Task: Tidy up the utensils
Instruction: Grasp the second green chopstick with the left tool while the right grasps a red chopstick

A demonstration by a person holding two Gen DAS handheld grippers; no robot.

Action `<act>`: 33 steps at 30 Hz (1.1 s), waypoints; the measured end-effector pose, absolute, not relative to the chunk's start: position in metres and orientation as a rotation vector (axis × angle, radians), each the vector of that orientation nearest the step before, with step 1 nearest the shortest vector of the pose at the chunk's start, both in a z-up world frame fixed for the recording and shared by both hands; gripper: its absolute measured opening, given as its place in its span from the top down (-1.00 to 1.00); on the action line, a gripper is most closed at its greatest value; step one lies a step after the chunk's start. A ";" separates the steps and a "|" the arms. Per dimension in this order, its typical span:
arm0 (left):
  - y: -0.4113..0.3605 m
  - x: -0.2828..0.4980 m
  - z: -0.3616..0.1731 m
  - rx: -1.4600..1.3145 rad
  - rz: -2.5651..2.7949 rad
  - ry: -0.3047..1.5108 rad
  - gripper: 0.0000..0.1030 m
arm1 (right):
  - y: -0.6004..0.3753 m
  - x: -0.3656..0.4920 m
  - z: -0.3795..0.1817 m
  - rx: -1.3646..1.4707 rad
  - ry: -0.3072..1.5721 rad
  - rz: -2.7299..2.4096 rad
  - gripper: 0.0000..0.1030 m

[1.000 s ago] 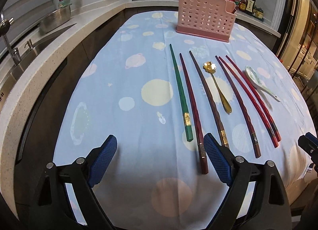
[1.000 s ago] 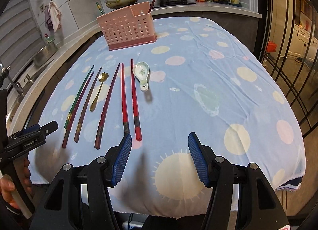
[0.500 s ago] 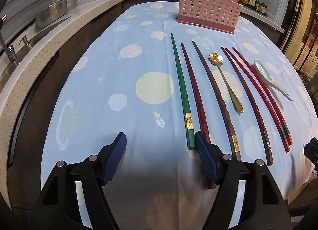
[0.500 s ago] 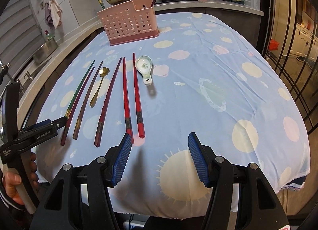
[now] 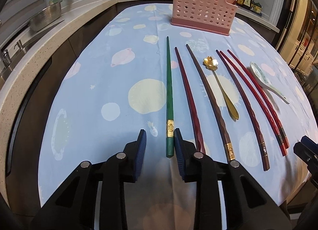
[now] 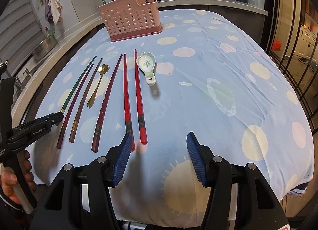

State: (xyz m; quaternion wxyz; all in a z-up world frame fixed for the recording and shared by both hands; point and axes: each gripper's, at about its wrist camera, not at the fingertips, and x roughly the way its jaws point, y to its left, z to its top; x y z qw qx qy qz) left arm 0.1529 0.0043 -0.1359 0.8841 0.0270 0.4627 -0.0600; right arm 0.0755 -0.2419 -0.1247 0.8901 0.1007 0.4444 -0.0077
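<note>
On the table's near edge | left gripper jaws, wide a second ago, closing around green chopstick | right gripper still open, empty

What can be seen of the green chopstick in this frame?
The green chopstick is a single slim tapered stick, glossy and lacquer-like, with a gold patterned band near its thick end. It lies flat on the tablecloth, leftmost in the row, thin tip towards the pink holder. Its thick end sits between the closing jaws of the left gripper, against one pad; the other has not reached it.
</note>
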 end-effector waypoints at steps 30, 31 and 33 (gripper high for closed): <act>0.011 0.155 -0.137 -0.020 -0.162 0.969 0.72 | -0.230 0.108 -0.140 0.154 0.924 0.012 0.81; 0.011 0.155 -0.137 -0.021 -0.163 0.970 0.72 | -0.230 0.108 -0.140 0.151 0.923 0.010 0.82; 0.012 0.154 -0.136 -0.025 -0.165 0.973 0.74 | -0.228 0.107 -0.140 0.141 0.922 0.012 0.83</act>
